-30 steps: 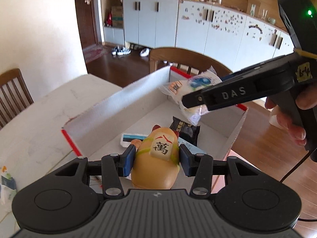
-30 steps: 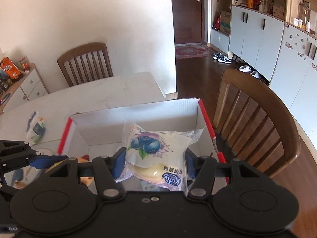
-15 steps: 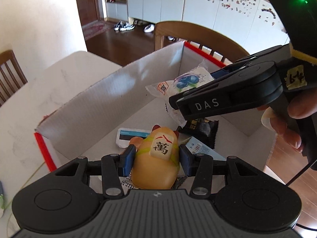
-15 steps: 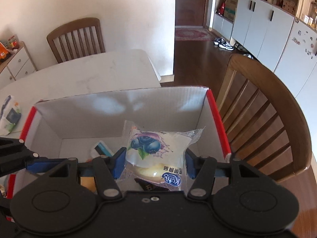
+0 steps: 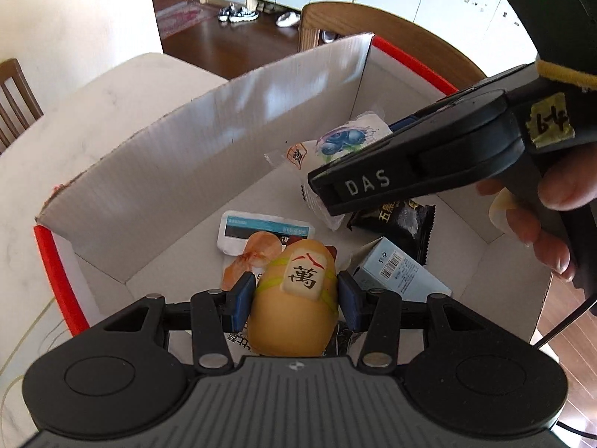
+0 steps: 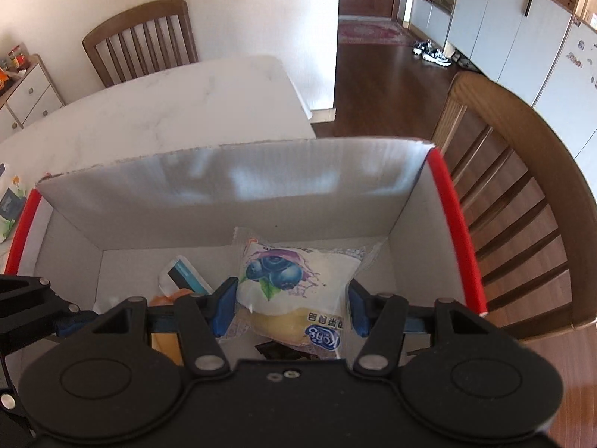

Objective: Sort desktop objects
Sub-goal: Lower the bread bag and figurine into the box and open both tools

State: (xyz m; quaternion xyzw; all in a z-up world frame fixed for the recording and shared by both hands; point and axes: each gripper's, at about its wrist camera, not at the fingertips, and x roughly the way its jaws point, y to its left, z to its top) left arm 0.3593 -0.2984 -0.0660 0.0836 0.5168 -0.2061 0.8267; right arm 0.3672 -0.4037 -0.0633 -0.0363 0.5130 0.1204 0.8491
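My left gripper (image 5: 294, 300) is shut on a yellow egg-shaped toy (image 5: 294, 306) with a white character tile, held over the near end of the white cardboard box (image 5: 209, 142). My right gripper (image 6: 291, 308) is shut on a blueberry bread packet (image 6: 291, 283) and holds it inside the box (image 6: 238, 194), above the floor. The right gripper shows in the left wrist view (image 5: 410, 171) with the packet (image 5: 335, 142) sticking out beyond it. The left gripper's arm shows at the left edge of the right wrist view.
On the box floor lie a white-and-blue pack (image 5: 261, 229), a black snack bag (image 5: 399, 220), a light blue carton (image 5: 399, 272) and an orange-printed packet (image 5: 253, 257). The box has red side rims (image 6: 455, 224). A wooden chair (image 6: 522, 201) stands beyond it. A wrapper (image 6: 9, 209) lies on the white table (image 6: 168, 119).
Both grippers have moved forward and lower into the box with their objects still held. The box interior and its contents now fill more of both views.
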